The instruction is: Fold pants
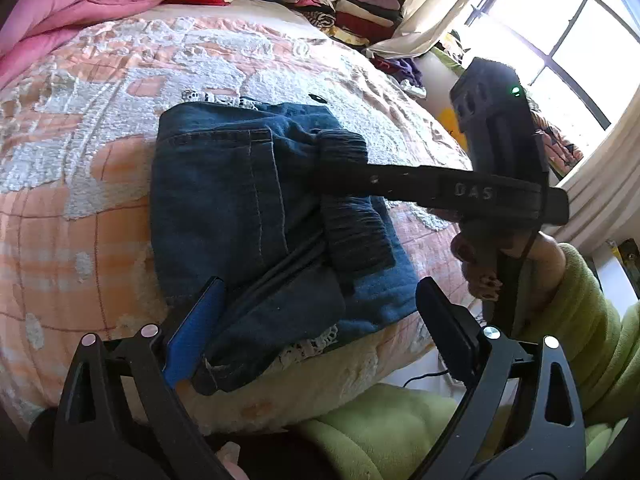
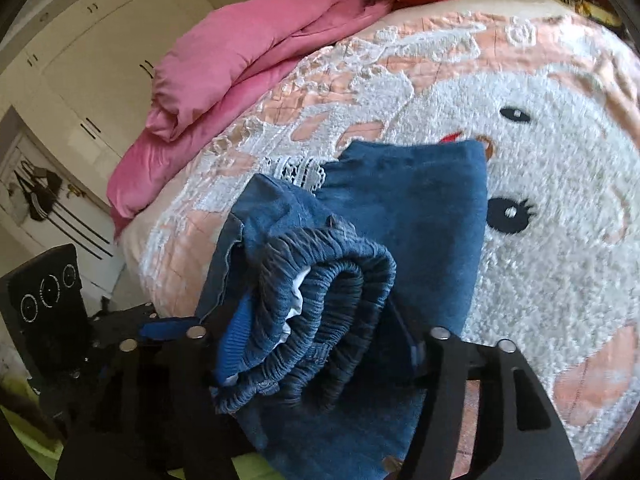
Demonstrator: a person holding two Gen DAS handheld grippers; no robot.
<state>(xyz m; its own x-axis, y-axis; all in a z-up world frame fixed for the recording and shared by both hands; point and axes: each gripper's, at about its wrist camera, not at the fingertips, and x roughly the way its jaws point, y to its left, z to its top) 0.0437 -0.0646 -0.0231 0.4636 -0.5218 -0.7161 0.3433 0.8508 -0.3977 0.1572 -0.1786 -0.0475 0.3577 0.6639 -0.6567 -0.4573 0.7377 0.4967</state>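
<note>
Blue denim pants (image 1: pixel 248 208) lie folded into a compact bundle on the bed's peach and white quilt (image 1: pixel 80 160). My left gripper (image 1: pixel 320 320) is open, its jaws straddling the near edge of the bundle, with the blue pad (image 1: pixel 192 332) against the cloth. My right gripper (image 1: pixel 340 160) reaches in from the right and is shut on the elastic waistband. In the right wrist view the pants (image 2: pixel 400 208) fill the middle, and the rolled waistband (image 2: pixel 316 300) sits between the jaws of my right gripper (image 2: pixel 320 332).
A pink duvet (image 2: pixel 240 48) is heaped at the head of the bed. Stacks of folded clothes (image 1: pixel 352 4) sit at the far side near the window (image 1: pixel 560 32). A green fleece sleeve (image 1: pixel 580 320) and the bed's front edge are close by. A white wardrobe (image 2: pixel 80 60) stands to the left.
</note>
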